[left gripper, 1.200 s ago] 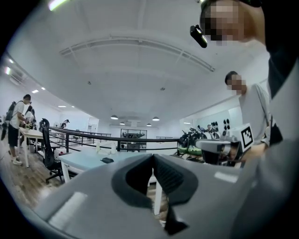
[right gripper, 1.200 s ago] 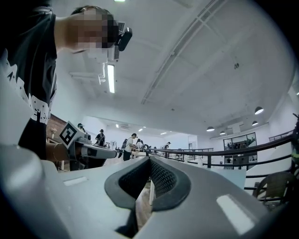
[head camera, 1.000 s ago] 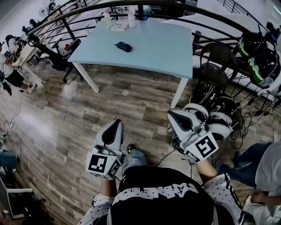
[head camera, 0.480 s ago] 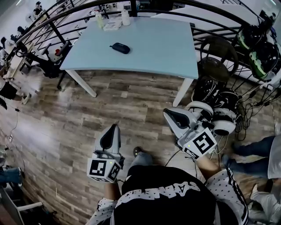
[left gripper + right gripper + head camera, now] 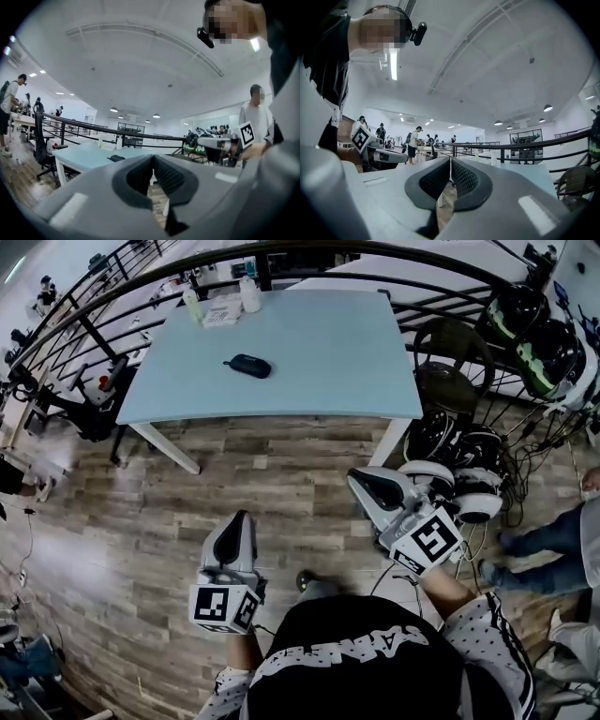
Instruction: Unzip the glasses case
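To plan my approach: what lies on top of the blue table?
A dark glasses case, and two bottles beside a flat white pack at the far edge. The case's inside is covered.

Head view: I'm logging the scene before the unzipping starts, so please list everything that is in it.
dark oval glasses case: one, near-black, on the table, left of middle
rectangular table: one, pale blue top, white legs, ahead of the person
plastic bottles: two, whitish, table's far edge
flat packet: one, white, between the bottles
curved metal railing: one, black, behind the table
round-backed chair: one, dark, right of the table
rounded headgear: several, white and black, on the floor by the table's right leg
plank floor: grey-brown
bystander's legs: blue trousers, right edge
left gripper: grey, shut, empty
right gripper: grey, shut, empty
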Tool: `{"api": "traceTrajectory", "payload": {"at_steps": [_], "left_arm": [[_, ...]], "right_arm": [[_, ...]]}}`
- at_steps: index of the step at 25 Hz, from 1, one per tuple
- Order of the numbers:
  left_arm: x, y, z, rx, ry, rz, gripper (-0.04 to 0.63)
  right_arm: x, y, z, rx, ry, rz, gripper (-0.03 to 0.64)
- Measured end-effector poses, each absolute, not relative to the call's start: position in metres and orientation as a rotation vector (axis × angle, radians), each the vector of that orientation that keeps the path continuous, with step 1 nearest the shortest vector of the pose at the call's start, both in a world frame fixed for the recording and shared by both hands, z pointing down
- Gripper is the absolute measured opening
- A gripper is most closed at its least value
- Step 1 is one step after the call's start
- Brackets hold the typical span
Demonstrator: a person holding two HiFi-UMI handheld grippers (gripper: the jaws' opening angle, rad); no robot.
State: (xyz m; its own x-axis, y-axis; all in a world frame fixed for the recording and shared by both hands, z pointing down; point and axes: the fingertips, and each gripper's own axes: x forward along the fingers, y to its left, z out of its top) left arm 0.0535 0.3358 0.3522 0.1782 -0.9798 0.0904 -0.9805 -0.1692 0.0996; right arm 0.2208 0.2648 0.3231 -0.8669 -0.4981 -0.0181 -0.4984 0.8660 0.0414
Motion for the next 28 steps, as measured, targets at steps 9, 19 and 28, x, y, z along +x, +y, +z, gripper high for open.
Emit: {"api": "traceTrajectory", "payload": {"at_steps": [9,19,28], "left_arm": [[-0.005,0.322,0.353,2.293,-1.910,-0.056,0.000],[-0.026,0.325,0.353,2.285,-1.906,-0.085,0.000],[-0.040,0.308,0.349,2.266,-1.984,-0.030,0.000]], "right_arm": [[0.172,0.249,0.313,-0.862,3.033,0.085,-0.005],[0.154,0.248,0.311,-0.862,3.047,0.092,-0.005],[0.142,0.215,0.318,-0.804,3.029,0.079,-0.005]]}}
